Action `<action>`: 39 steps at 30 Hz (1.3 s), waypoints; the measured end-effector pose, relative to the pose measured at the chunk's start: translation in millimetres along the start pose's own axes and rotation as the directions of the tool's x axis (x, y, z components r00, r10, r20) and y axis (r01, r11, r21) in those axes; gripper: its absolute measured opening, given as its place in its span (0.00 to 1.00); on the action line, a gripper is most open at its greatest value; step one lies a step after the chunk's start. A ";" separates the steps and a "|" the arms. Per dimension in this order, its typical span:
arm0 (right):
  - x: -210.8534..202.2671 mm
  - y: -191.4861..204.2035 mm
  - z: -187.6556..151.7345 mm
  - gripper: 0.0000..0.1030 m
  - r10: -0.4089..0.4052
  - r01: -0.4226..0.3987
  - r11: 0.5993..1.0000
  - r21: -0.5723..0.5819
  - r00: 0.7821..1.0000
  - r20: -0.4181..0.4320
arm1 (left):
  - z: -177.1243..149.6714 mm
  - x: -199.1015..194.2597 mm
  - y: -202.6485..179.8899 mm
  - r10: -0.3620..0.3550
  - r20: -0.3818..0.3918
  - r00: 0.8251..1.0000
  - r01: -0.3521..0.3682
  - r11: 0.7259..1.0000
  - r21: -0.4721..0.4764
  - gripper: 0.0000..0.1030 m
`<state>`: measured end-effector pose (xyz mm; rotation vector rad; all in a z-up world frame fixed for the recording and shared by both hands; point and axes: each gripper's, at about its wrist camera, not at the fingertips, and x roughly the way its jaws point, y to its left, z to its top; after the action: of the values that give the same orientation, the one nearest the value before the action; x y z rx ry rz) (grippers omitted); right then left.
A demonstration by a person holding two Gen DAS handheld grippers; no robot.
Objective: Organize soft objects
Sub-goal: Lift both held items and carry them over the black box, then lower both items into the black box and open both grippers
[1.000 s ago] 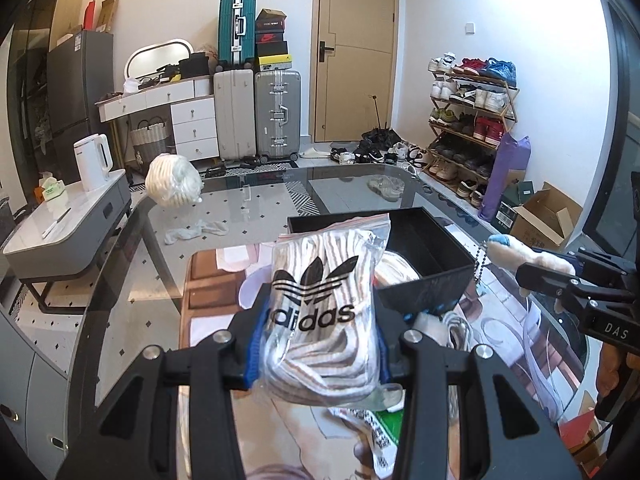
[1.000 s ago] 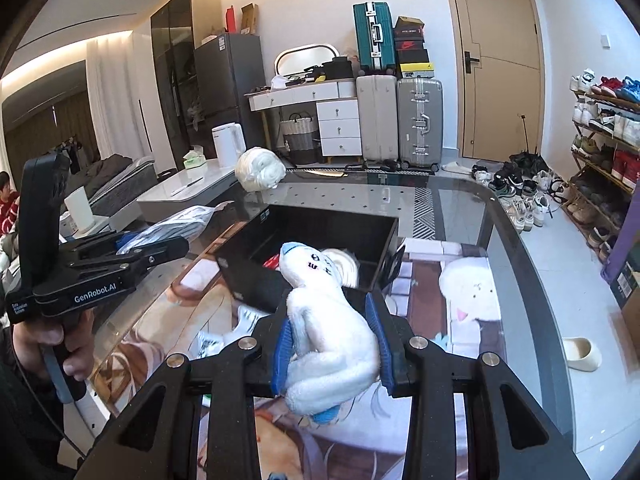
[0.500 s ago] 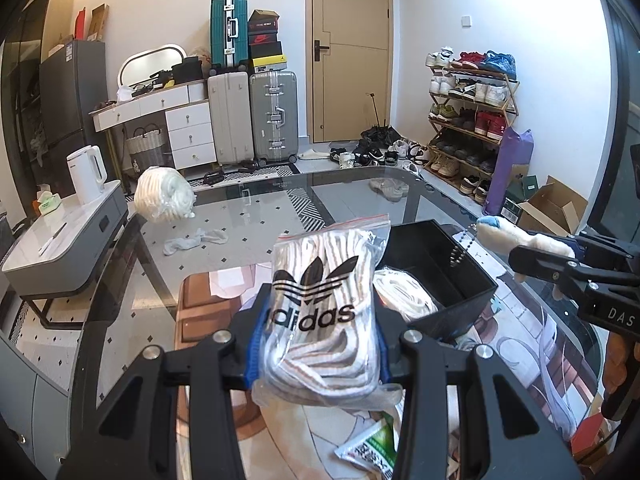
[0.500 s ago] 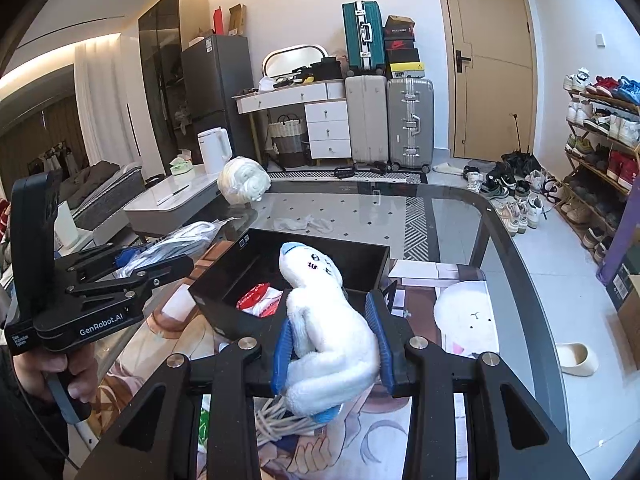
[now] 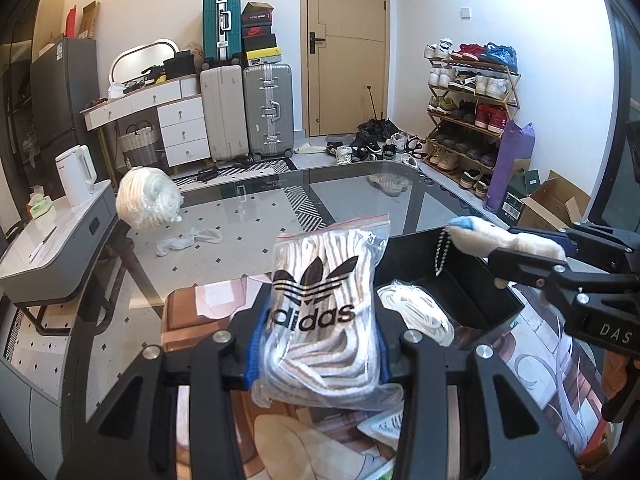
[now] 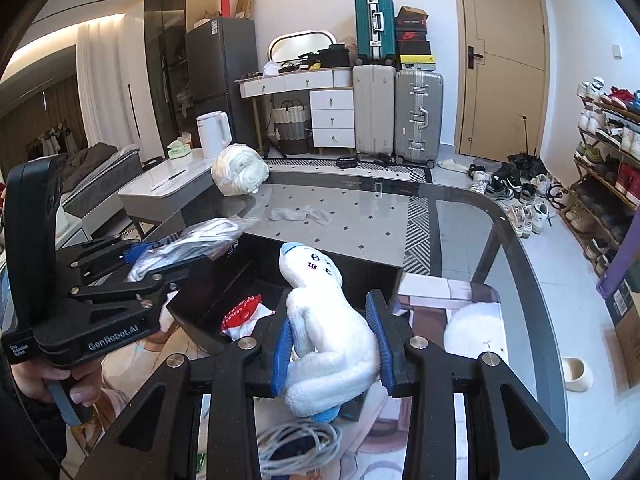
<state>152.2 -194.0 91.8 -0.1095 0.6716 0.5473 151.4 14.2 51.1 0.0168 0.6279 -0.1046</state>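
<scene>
My left gripper [image 5: 318, 344] is shut on a clear zip bag of striped Adidas socks [image 5: 326, 312], held just left of the black bin [image 5: 480, 280]. My right gripper [image 6: 332, 340] is shut on a white plush toy [image 6: 324, 324] with a blue tip, held over the bin's [image 6: 360, 276] near edge. In the left wrist view the plush [image 5: 504, 242] and its bead chain hang over the bin's right side. The bin holds a red-and-white packet [image 6: 240, 314]. A coiled white cord [image 5: 416, 312] lies by the bin's near wall.
The glass table [image 6: 460, 224] carries a white rolled bundle [image 5: 148, 198], a loose white sock [image 5: 188, 238], a printed mat [image 5: 188, 320] and a white cable [image 6: 296, 444]. Suitcases, a dresser and a shoe rack stand beyond the table.
Both grippers have moved toward the black bin with their loads. The plush now sits over the bin's edge and the sock bag is nearer its left side.
</scene>
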 end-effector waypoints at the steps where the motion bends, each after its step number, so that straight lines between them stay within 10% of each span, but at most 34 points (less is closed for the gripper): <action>1: 4.0 0.5 2.2 0.34 -0.001 0.001 1.000 -0.005 1.000 -0.003 | -0.1 2.7 0.1 -0.004 -0.002 1.000 0.004 1.000 0.001 0.40; 39: 91.7 -2.3 2.7 0.34 -0.075 0.058 0.988 -0.146 0.991 -0.115 | 0.1 46.3 -21.4 -0.052 -0.053 0.997 0.057 0.994 0.090 0.40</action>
<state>214.2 -154.4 37.2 -0.2998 0.7429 0.5266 186.5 -11.3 24.4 0.0908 0.6739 -0.1859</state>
